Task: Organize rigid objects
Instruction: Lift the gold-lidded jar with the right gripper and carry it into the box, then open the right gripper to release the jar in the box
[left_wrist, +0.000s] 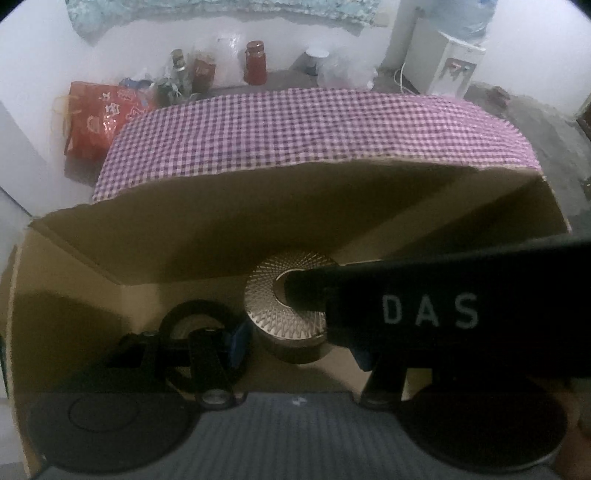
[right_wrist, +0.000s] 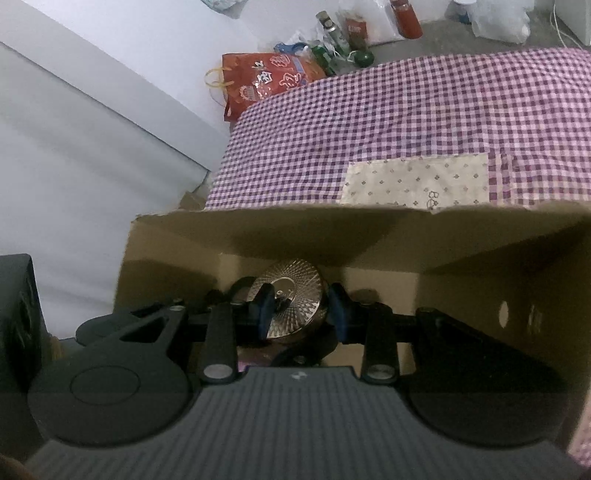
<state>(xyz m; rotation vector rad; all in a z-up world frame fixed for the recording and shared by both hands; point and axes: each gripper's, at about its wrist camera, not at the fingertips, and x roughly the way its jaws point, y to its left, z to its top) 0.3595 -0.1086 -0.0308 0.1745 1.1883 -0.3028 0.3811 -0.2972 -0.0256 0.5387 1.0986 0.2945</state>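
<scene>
Checked purple-and-white cloth (right_wrist: 406, 110) was seen to cover the surface beyond an open cardboard box (left_wrist: 221, 236), with a red bag (right_wrist: 266, 81), several bottles and a red jar (left_wrist: 255, 62) noted on the floor against the white wall.

Both grippers were found pointed steeply down into the box. A round metal tin with an embossed lid (right_wrist: 291, 306) was observed between the blue pads of the right gripper (right_wrist: 301, 314); the jaws were clenched about the tin's sides, and the tin was judged to be held low inside the box, near its back wall. Whether it had reached the floor of the box could not be told.

From the left wrist view the same tin (left_wrist: 277, 306) was seen partly hidden by the body of the right gripper, which crossed the frame from the right. The left gripper (left_wrist: 295, 343) stood half spread with nothing between its pads; one blue pad (left_wrist: 238, 343) was visible. A dark ring-shaped object (left_wrist: 195, 321) lay on the box floor just beside the tin, at its left.

The step in hand was judged to be the placing of the tin in the box. The next move was considered to call for the tin to be set down flat, clear of the dark ring, before the right jaws are released and withdrawn upward.
</scene>
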